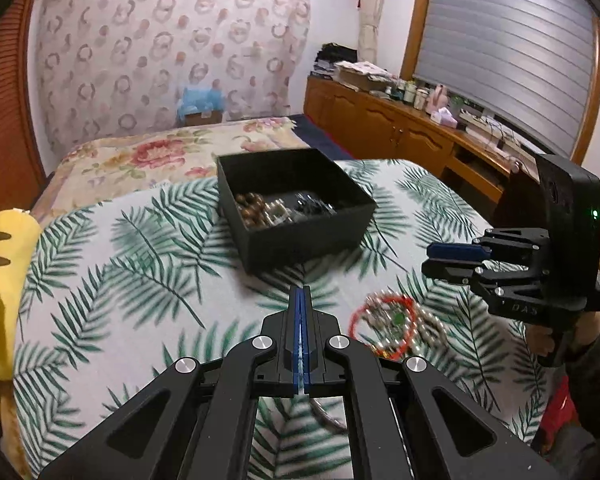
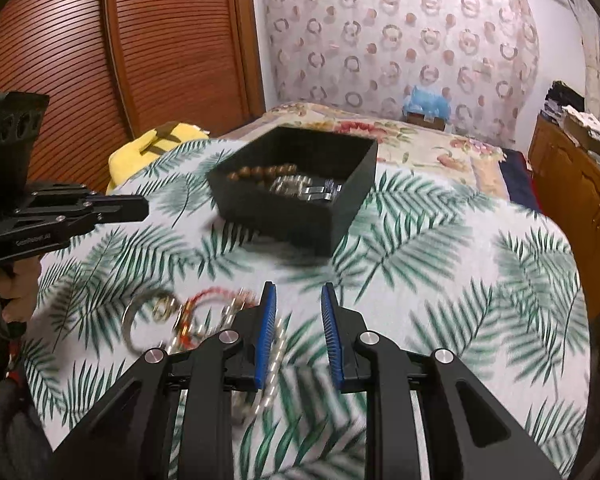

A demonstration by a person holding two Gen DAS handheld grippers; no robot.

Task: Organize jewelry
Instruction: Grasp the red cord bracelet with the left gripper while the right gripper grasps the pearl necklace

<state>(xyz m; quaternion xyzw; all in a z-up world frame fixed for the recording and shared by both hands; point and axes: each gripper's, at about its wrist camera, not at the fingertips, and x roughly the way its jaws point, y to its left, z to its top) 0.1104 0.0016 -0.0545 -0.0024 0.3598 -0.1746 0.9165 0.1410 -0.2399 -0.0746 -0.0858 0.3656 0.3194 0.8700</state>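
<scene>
A black open box stands on the leaf-print cloth and holds brown wooden beads and silver pieces; it also shows in the right wrist view. A pile of loose jewelry lies in front of it: a red cord bracelet, a pearl strand and metal rings. My left gripper is shut and empty, left of the pile. My right gripper is open above the cloth, with the pile by its left finger.
A yellow plush toy lies at the left edge of the cloth. A floral bedspread lies behind the box. A wooden cabinet with clutter runs along the right wall. A wooden slatted door stands at left.
</scene>
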